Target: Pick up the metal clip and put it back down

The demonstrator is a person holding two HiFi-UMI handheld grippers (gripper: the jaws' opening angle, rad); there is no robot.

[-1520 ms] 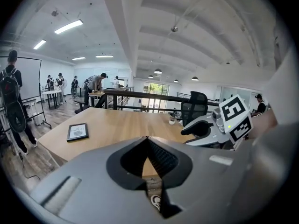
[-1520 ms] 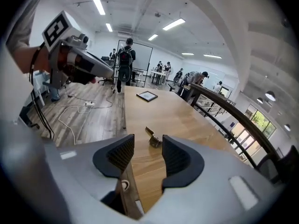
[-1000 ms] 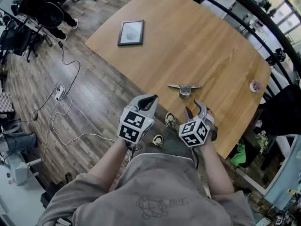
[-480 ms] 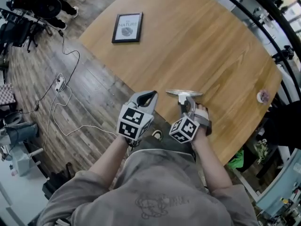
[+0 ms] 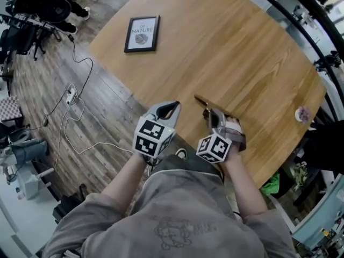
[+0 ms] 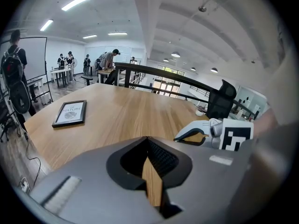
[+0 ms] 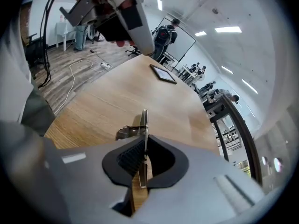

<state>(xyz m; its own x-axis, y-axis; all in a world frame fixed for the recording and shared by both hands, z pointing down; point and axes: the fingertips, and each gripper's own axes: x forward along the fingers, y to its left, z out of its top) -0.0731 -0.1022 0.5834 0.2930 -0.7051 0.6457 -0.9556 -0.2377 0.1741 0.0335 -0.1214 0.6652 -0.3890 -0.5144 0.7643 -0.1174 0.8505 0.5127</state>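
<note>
My right tool [image 7: 142, 158] was clamped tight on the metal clip [image 7: 141, 123], with one thin flat lever of it pinched edge-on between the ribbed pads. The rest of the clip stuck out at twelve o'clock from the jaws, over the near edge of the wooden counter [image 5: 242, 52]. I couldn't tell whether it was already clear of the wood.

I'd judge it a light piece, stiff sheet steel that's smooth and probably slippery. With that narrow blade as my only purchase, it could swivel in the pads if I swung it fast. The flat of the lever, seated deep in the ribbing, looked the right place to hold. I'd avoid the sprung mouth, which might snap shut or skate out.

My left tool [image 5: 167, 110] hung at nine o'clock of the right one, just off the counter's edge. Its jaws were together with nothing in them. A framed print [image 5: 142, 34] lay far off at eleven o'clock, well apart from everything.
</note>
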